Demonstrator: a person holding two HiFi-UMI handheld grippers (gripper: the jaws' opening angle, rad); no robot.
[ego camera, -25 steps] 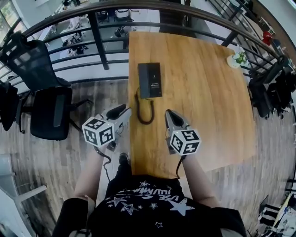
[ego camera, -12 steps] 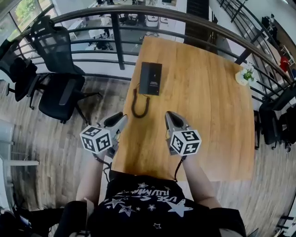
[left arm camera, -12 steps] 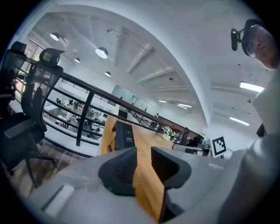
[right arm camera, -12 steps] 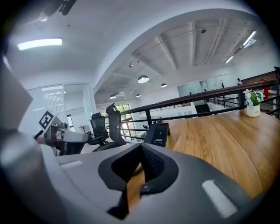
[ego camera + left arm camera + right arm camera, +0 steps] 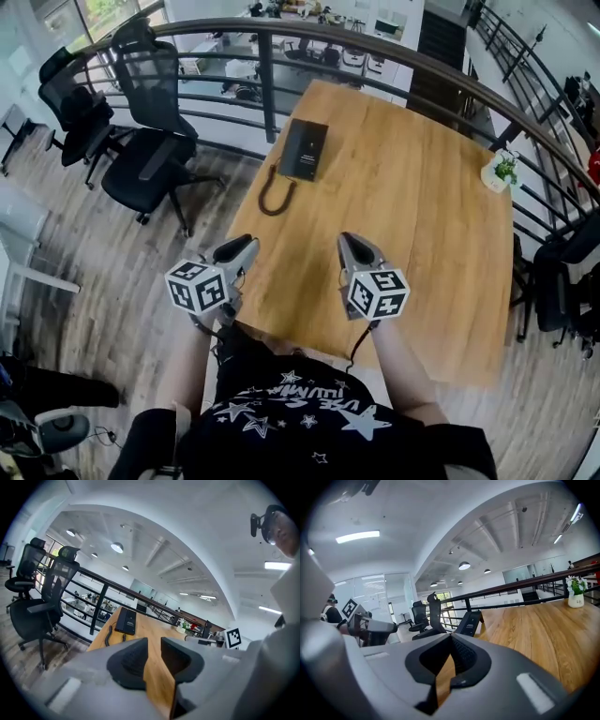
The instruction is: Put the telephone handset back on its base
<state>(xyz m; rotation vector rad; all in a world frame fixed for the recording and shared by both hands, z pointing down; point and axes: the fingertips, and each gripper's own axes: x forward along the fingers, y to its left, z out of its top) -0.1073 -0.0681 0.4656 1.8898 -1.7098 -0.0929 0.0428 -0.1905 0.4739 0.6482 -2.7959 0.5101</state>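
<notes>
Grey left gripper point(image 5: 154, 644) jaws, just closing, stand slightly apart and empty; right gripper point(image 5: 450, 638) tips meet on nothing. Black telephone point(image 5: 303, 150) sits well ahead at the far corner of the wooden table point(image 5: 422, 225), its cord point(image 5: 272, 195) looping nearer; handset indistinct. Probably best: open wide before reaching, avoid the cord. White print on the telephone is unreadable.

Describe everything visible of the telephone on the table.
The telephone is a flat black rectangle, plastic by its look, with faint pale print on top. It lies flat near the far left corner of the wooden table. A dark cord curls from its near end. Handset and base cannot be told apart.
</notes>
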